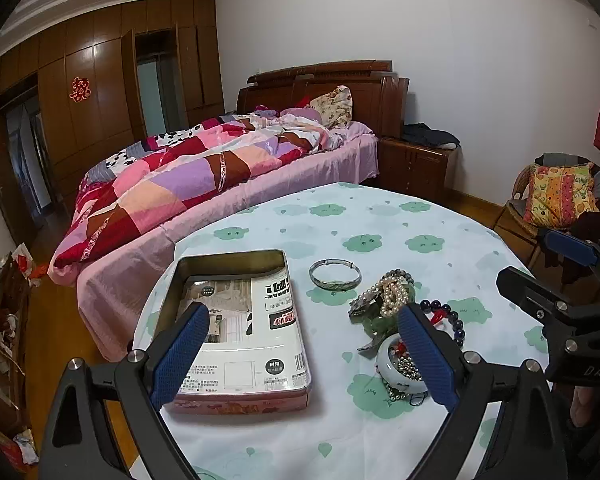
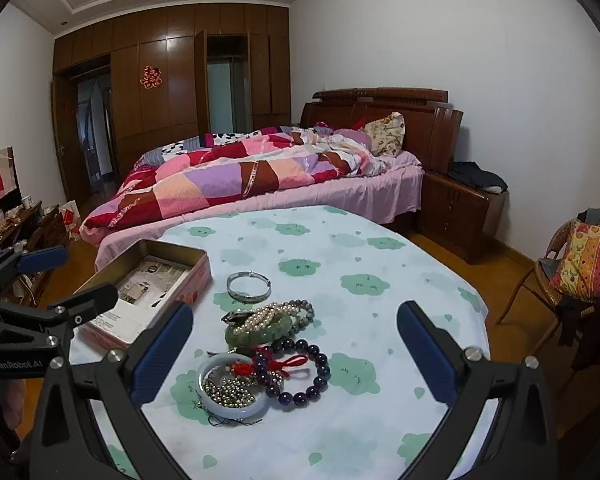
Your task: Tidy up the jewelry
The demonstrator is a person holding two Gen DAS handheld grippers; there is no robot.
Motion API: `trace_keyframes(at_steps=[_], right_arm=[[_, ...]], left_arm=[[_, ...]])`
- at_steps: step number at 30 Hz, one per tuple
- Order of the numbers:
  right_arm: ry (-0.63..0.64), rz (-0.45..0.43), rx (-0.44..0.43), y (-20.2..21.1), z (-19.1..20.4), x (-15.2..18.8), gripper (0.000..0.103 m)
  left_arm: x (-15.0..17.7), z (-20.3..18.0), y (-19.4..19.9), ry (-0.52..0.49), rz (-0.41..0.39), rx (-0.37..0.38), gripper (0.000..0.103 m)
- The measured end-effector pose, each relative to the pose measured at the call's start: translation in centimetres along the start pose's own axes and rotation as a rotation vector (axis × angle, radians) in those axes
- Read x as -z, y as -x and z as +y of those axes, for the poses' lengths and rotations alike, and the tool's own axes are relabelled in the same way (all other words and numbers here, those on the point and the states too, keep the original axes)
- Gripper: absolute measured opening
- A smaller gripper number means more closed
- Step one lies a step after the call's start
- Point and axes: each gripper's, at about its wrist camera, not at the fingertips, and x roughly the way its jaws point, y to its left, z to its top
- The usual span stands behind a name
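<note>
An open metal tin (image 1: 188, 280) (image 2: 188, 258) lined with printed paper lies on the table's left. A silver bangle (image 1: 335, 275) (image 2: 248, 286) lies alone to its right. Nearer me is a pile: pearl bracelet (image 2: 260, 318) (image 1: 392, 298), green jade bangle (image 2: 260, 332), dark bead bracelet (image 2: 316, 376) (image 1: 458, 326) with a red tassel, and a white bangle (image 2: 232, 412) (image 1: 396, 380) around small metal beads. My left gripper (image 1: 304, 356) is open above the table between tin and pile. My right gripper (image 2: 294, 354) is open over the pile. Both are empty.
The round table (image 2: 380, 320) has a cloth with green clouds. A bed (image 2: 280, 184) with a patchwork quilt stands behind it. A chair with a cushion (image 2: 588, 264) is at the right, cluttered shelves (image 1: 4, 320) at the left, a nightstand (image 2: 460, 208) by the bed.
</note>
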Motion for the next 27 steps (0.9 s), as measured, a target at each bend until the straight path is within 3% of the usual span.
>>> trace_keyframes(at_steps=[27], right_arm=[[-0.001,0.001,0.000,0.12,0.00,-0.06,0.103]], left_arm=[[0.20,0.03,-0.18,-0.002,0.003,-0.005,0.095]])
